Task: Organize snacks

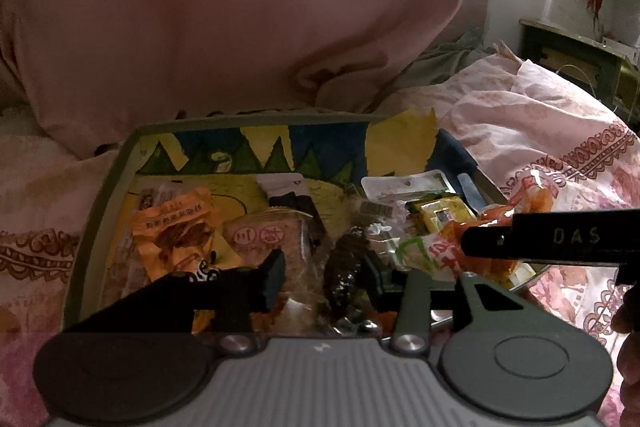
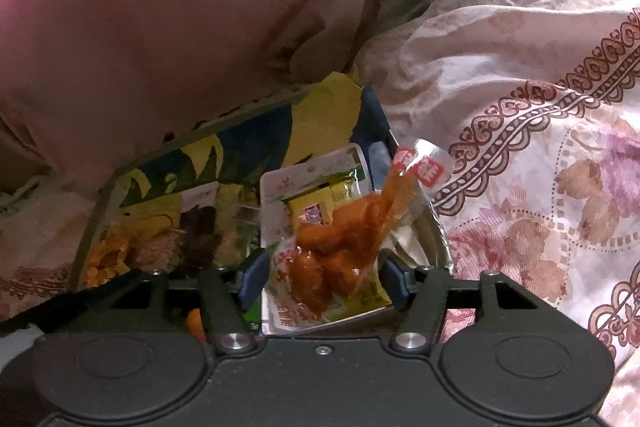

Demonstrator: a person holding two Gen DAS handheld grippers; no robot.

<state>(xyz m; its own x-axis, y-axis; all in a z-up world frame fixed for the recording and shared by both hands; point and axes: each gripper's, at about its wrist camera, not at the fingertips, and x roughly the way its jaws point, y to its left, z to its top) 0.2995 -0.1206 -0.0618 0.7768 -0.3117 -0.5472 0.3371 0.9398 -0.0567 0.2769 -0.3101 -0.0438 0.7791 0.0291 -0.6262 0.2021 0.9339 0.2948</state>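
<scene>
Squarely between right gripper [image 2: 322,277] fingers, orange snack packet [image 2: 340,247].

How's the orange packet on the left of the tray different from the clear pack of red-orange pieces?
The orange packet is opaque, crumpled and printed; the clear pack shows its contents. The orange packet lies free at the tray's left; the clear pack sits on the right pile between the right gripper's open jaws. Both are sealed snacks.

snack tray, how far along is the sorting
Done: several packets already lie in the tray, such as the orange packet. In hand: the right tool brackets a clear pack of red-orange snacks, its grip unclear; the left tool is open. No loose packets show on the bedspread.
</scene>
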